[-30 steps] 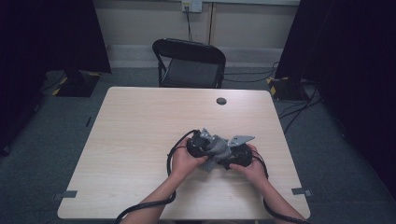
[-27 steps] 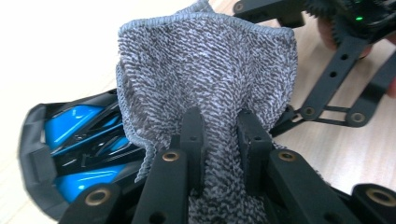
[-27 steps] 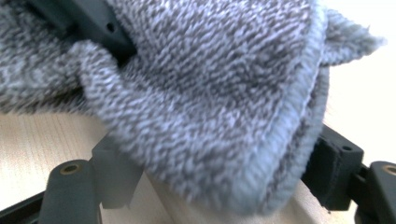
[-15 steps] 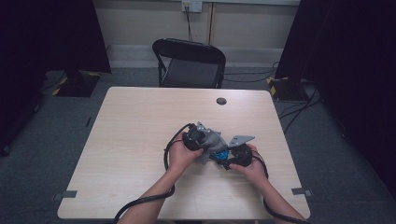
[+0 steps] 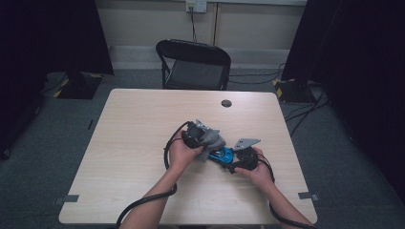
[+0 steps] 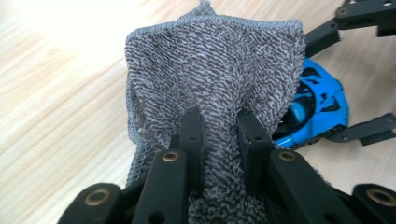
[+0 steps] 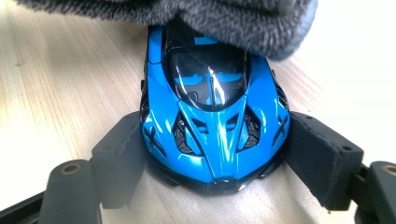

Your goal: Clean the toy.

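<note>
From the high view, we have both hands working mid-worktop [image 5: 143, 124], a little right of centre. The left tool [image 5: 203, 138] carries a grey cloth [image 5: 212, 140], and the right tool [image 5: 237, 160] steadies a blue toy car [image 5: 222, 155] lying between the two hands. An empty chair [image 5: 193, 64] stands beyond the far edge.

Over to the left gripper view: we see the left tool [image 6: 219, 135] clamped tight on the cloth [image 6: 210, 70], its jaws nearly together with the fabric bunched between them and fanning out ahead. The car [image 6: 322, 100] peeks out just past the cloth's right edge.

Now the right gripper view: the right tool [image 7: 215, 163] stands wide, its pads pressed against both flanks of the car [image 7: 215, 116], nose towards the camera, wheels on the wood. The cloth [image 7: 210, 16] drapes over the rear of the roof.

We judge this to be the wiping step, with the car pinned for cleaning. Next, we reckon the cloth must be drawn across the windscreen and bonnet, pressing lightly, while the right-hand grip keeps the car from skidding or twisting free.
</note>
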### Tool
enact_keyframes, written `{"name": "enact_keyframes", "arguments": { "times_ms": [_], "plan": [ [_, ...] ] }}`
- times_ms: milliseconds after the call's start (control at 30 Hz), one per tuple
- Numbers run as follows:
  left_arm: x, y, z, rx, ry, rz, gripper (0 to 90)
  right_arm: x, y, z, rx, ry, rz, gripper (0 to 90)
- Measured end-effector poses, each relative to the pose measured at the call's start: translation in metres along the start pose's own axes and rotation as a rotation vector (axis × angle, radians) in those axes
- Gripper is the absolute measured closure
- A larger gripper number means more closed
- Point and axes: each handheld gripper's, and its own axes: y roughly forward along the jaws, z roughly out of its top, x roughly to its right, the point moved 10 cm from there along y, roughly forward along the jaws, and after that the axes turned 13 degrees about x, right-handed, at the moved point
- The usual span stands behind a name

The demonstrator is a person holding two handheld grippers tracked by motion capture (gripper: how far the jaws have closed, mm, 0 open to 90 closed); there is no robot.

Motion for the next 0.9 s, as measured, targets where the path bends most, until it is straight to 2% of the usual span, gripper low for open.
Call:
{"name": "enact_keyframes", "arguments": {
  "times_ms": [200,333,467,567,900],
  "plan": [
    [-0.006,-0.002,-0.002,0.005,-0.013,0.011,75.4,0.0,0.0,0.0,0.0,0.001,0.0,23.9],
    [-0.015,-0.006,-0.004,-0.003,0.012,0.057,75.5,0.0,0.0,0.0,0.0,0.001,0.0,23.9],
    [-0.027,-0.009,-0.007,0.008,-0.047,0.058,75.5,0.0,0.0,0.0,0.0,0.002,-0.001,23.9],
    [-0.034,-0.011,-0.01,0.021,-0.075,0.057,75.5,0.0,0.0,0.0,0.0,0.002,-0.001,23.9],
    [-0.054,-0.02,-0.017,0.027,-0.124,0.091,75.7,0.0,0.0,0.0,0.0,0.002,-0.002,23.9]
  ]
}}
